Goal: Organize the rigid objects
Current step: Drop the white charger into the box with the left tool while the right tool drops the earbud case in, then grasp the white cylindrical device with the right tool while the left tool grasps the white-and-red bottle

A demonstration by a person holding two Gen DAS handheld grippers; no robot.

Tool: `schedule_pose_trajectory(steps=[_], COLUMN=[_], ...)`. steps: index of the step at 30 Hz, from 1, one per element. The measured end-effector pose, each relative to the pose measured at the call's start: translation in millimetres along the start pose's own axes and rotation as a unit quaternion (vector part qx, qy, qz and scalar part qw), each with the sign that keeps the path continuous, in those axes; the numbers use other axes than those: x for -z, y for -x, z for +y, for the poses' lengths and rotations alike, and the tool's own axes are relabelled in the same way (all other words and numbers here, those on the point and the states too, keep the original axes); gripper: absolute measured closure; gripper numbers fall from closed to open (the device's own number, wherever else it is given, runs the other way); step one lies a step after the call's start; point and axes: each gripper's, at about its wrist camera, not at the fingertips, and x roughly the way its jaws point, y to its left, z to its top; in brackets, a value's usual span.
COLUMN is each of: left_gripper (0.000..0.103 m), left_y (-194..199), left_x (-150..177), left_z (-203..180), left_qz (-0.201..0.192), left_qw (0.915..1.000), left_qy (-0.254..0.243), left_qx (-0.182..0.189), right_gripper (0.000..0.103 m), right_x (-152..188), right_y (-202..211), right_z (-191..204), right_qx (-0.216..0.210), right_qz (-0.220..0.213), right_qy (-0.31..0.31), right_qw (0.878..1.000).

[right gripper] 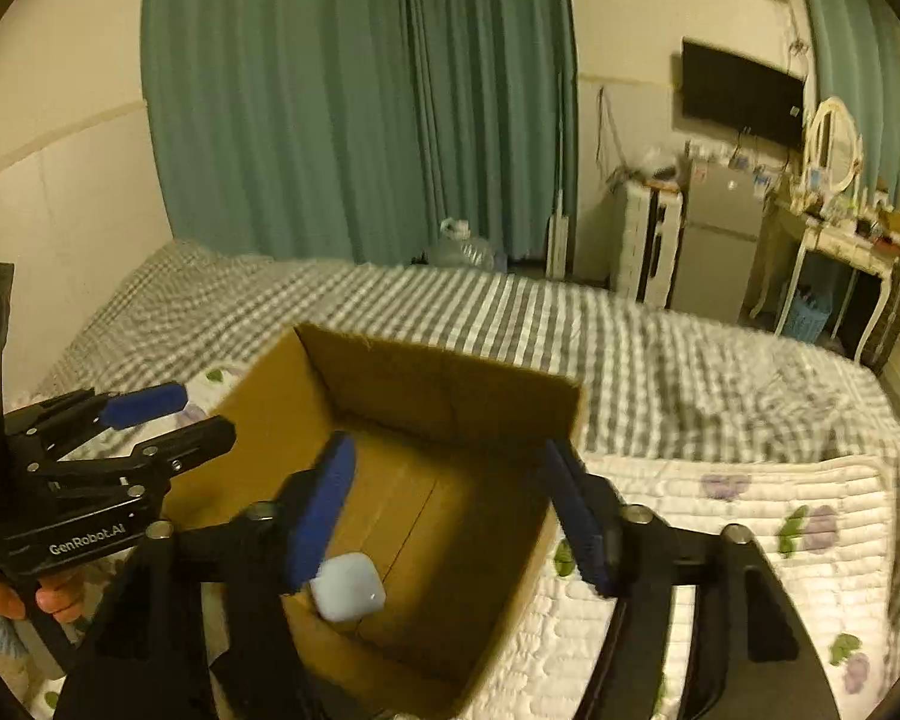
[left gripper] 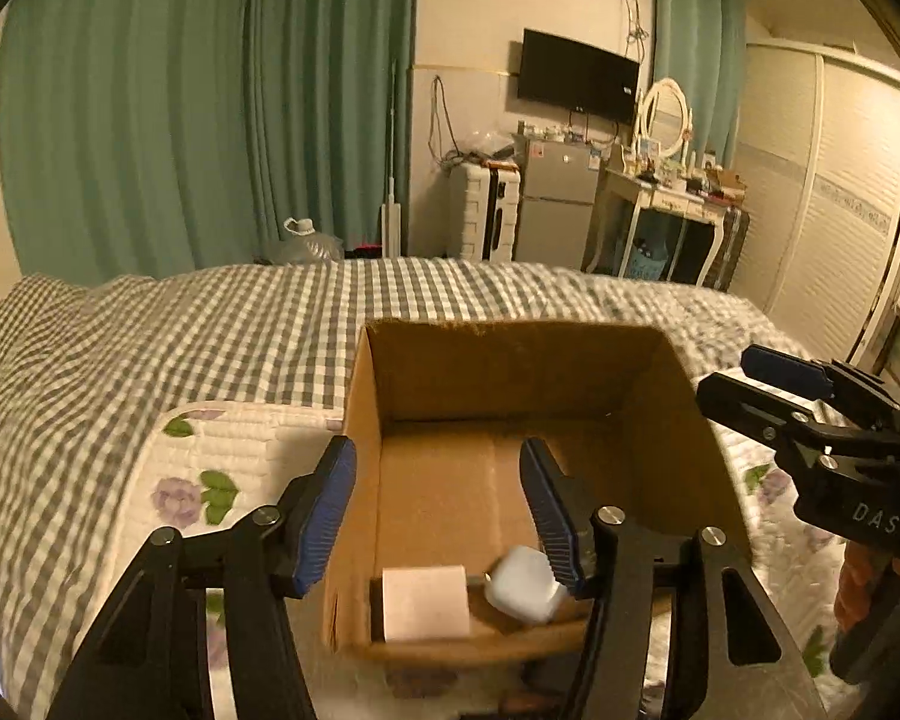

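White cube [right gripper: 348, 587] tilted inside cardboard box [right gripper: 450, 396].

Green curtains [left gripper: 210, 108], wall TV [left gripper: 577, 75], checked bedspread [left gripper: 150, 330], small fridge [left gripper: 557, 198]

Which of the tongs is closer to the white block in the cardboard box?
Left. The left tongs hover open just above the white block; the right tongs hang at the far side of the cardboard box.

An open cardboard box [left gripper: 510, 372] holds a pale rounded case [left gripper: 523, 585] beside a white block [left gripper: 426, 603].
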Motion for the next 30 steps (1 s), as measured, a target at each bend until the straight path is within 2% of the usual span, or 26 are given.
schedule_pose_trajectory(steps=[2, 7, 13, 19, 23, 27, 30], left_gripper=[0.037, 0.033, 0.032, 0.032, 0.032, 0.032, 0.032], left_y=[22, 73, 113, 103, 87, 68, 61], left_x=[2, 19, 62, 118, 157, 180, 184], left_z=[-2, -10, -12, -10, -6, -2, 0], left_qz=[-0.006, -0.003, 0.017, 0.051, 0.074, 0.11, 0.116], left_qw=[1.0, 0.9999, 0.999, 0.9963, 0.9915, 0.9872, 0.9862], left_qy=[0.005, -0.002, 0.002, 0.043, 0.074, 0.077, 0.08], left_qx=[0.004, -0.011, -0.041, -0.055, -0.078, -0.087, -0.087], right_gripper=[0.035, 0.026, 0.024, 0.024, 0.024, 0.024, 0.024], right_x=[0, 9, 55, 128, 171, 187, 192], right_y=[21, 75, 110, 90, 58, 38, 21], right_z=[4, 18, 43, 65, 77, 84, 86], right_qx=[-0.001, 0.0, -0.011, -0.044, -0.031, -0.036, -0.034], right_qz=[-0.002, 0.004, 0.041, 0.114, 0.172, 0.202, 0.221], right_qy=[0.006, 0.034, 0.082, 0.131, 0.178, 0.195, 0.209], right_qw=[1.0, 0.999, 0.996, 0.984, 0.968, 0.959, 0.952])
